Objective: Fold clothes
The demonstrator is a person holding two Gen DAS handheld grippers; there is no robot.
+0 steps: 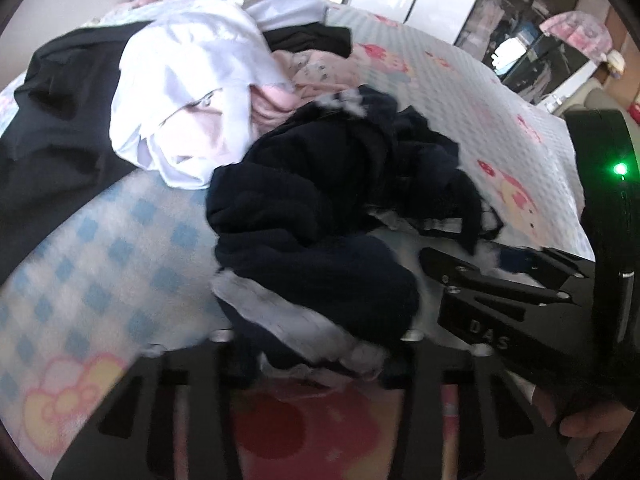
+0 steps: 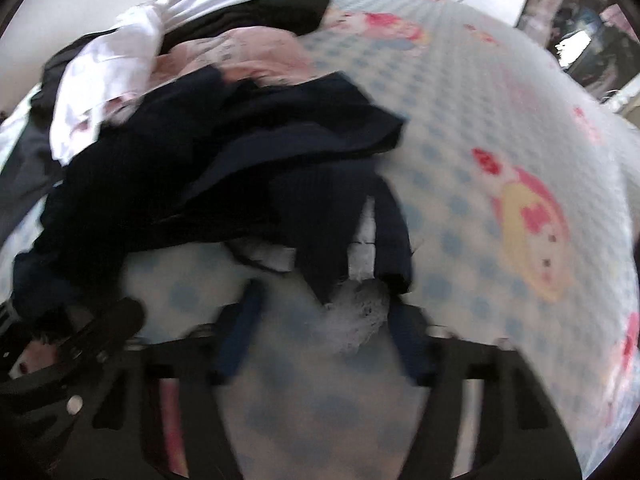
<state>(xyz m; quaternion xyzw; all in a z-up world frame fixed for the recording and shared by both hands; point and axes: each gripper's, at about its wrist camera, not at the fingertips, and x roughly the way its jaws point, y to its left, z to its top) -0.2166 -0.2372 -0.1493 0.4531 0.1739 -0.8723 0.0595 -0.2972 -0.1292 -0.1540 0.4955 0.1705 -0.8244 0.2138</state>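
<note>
Navy garment [image 1: 320, 216] between left gripper [image 1: 316, 344] jaws, grip unclear, right gripper [image 2: 320, 344] jaws wide, blurred.

Grippers: two, the left gripper [image 1: 316, 344] and the right gripper [image 2: 320, 340], each also seen from the other's camera.
Dark navy garments: one crumpled navy garment [image 1: 320, 200] with white lace trim, near centre of the pile.
Black garments: at least two, a large black piece [image 1: 60, 120] far left and a black piece [image 1: 308, 40] at the far side of the pile.
White garments: one bunched white garment [image 1: 180, 92], left of centre.
Pink garments: one pink printed garment [image 1: 316, 72], between the white and the navy.
Bedcovers: one checked bedcover [image 2: 500, 140] with cartoon prints, under everything.
Green lights: one green light [image 1: 620, 169], far right.
</note>
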